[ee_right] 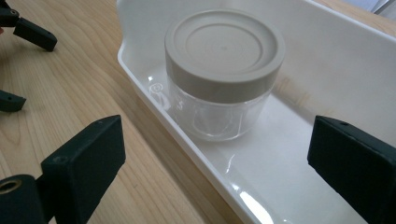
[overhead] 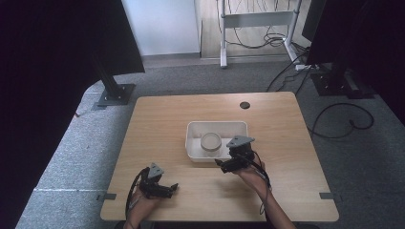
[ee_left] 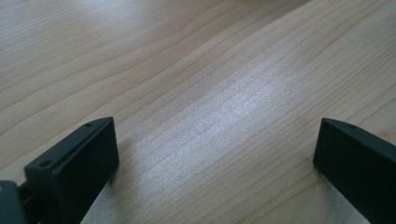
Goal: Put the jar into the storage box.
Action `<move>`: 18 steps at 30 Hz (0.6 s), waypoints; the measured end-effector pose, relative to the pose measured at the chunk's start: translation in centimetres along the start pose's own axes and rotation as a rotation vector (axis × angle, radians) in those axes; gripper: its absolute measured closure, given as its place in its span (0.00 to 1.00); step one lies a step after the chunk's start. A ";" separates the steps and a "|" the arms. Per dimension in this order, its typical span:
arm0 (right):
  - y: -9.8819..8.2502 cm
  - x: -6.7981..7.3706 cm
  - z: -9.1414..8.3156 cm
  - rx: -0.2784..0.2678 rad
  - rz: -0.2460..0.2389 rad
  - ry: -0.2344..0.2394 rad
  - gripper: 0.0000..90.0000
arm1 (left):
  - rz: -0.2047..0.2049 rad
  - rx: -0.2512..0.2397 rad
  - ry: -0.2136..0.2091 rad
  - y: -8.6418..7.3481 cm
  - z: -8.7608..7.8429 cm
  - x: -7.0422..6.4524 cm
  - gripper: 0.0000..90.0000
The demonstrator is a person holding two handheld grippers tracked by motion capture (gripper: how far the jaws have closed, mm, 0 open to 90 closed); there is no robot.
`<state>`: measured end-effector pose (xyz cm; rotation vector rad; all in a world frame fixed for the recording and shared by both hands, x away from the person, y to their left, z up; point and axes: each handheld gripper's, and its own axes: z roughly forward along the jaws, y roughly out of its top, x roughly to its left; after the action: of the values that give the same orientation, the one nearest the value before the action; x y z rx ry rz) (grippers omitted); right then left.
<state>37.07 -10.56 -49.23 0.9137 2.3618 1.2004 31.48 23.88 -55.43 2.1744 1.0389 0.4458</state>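
Note:
A clear jar with a beige lid (overhead: 210, 141) stands upright in a white tray (overhead: 217, 125) at the middle of the wooden table. In the right gripper view the jar (ee_right: 224, 51) sits just past the tray's (ee_right: 327, 51) near rim. My right gripper (overhead: 220, 163) hovers at the tray's near right corner, open, with nothing between its jaws (ee_right: 215, 154). Near the table's front left, my left gripper (overhead: 173, 187) is low over bare wood, open and holding nothing (ee_left: 215, 149). Its fingertips (ee_right: 29, 33) appear at the far left of the right gripper view.
A small black grommet (overhead: 244, 105) sits near the table's far edge. Grey carpet surrounds the table, with a black stand base (overhead: 116, 94) at the back left, loose cables (overhead: 341, 119) at the right and a white frame (overhead: 255, 19) behind.

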 end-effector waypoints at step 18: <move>-1.2 -0.2 -1.6 0.000 0.010 -0.003 0.04 | -0.002 0.000 0.000 0.0 0.0 0.0 0.00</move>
<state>35.86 -12.16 -49.22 0.9277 2.3578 1.2012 31.48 23.87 -55.43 2.1731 1.0407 0.4456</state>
